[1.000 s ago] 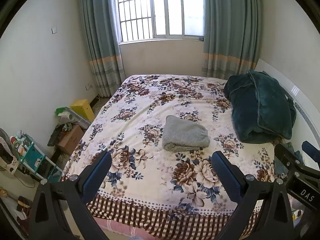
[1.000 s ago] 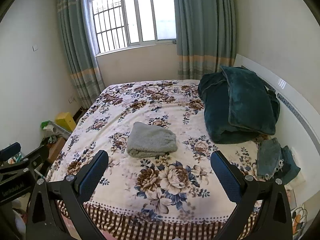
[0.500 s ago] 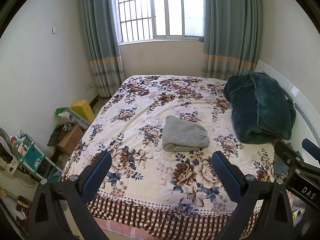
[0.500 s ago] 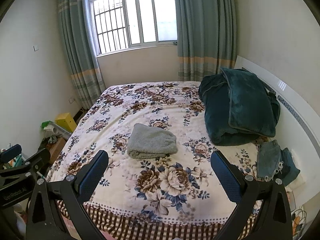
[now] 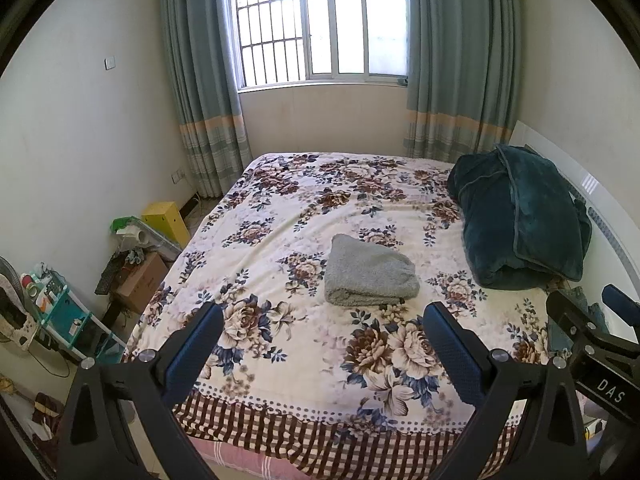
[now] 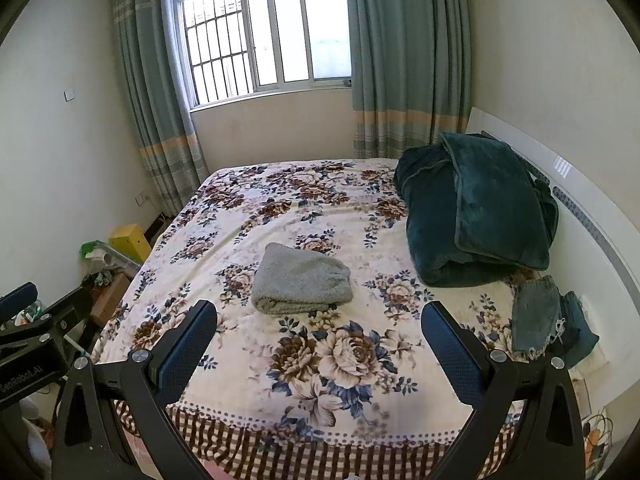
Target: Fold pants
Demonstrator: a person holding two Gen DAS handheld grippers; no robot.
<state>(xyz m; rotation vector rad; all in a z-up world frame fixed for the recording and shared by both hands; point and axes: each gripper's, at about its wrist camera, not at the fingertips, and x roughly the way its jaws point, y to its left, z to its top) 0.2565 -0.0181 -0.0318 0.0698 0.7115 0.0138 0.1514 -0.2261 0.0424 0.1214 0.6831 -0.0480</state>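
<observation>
Folded grey pants (image 5: 370, 272) lay mid-bed (image 5: 280, 216); jeans (image 6: 536, 320) by the headboard edge; left gripper (image 5: 320, 344) and right gripper (image 6: 318, 344) hung above the foot edge, fingers apart, empty.

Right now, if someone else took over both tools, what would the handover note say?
Left tool: open, empty, held above the near edge of the bed.
Right tool: open, empty, beside it, also short of the bed.
Grey fleecy pants: a folded bundle lying mid-bed on the floral bedspread, touched by neither tool.
Faded blue denim garments: piled at the bed's right edge, near the dark green plush blanket.
Done: the grey pants look fully folded.
Left: probably nothing for this pair; whether the denim pile is next cannot be told.
</observation>
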